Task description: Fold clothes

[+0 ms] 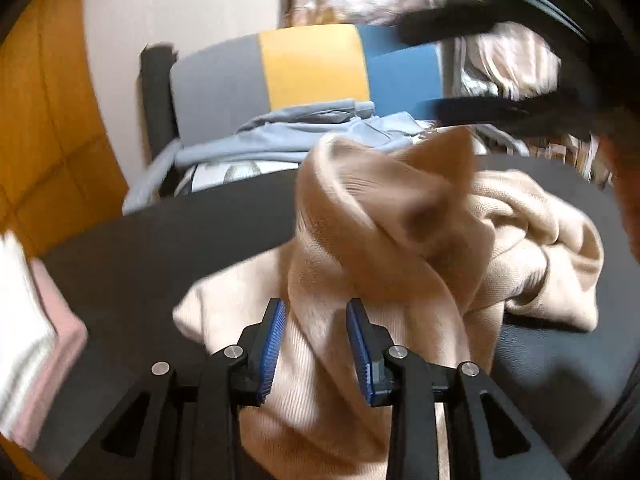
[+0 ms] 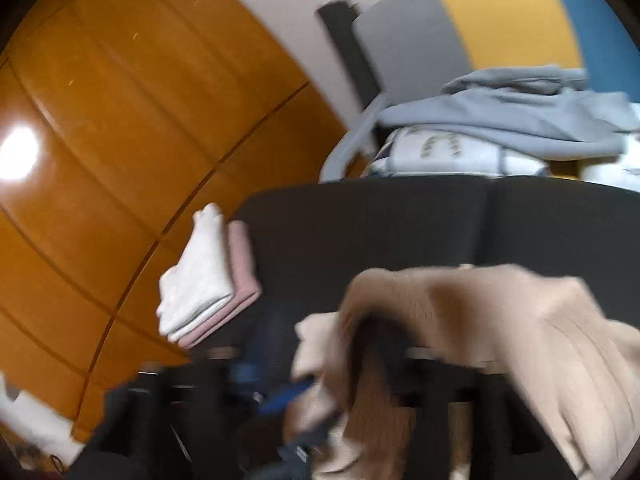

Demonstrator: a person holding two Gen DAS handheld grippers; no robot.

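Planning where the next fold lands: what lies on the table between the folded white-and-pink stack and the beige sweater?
Only bare dark table; the right wrist view shows nothing between the stack and the beige sweater.

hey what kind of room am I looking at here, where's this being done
Most likely a room in a home, perhaps a bedroom or living room. A beige knit garment lies on a dark table beside folded white and pink cloths, with a laundry-piled chair and wooden cabinet doors behind.

My ribbed blue pads [image 1: 276, 344] met a soft beige knit [image 1: 400, 240]; table [image 1: 160, 248] matt black, floor [image 2: 100, 140] glossy wood.
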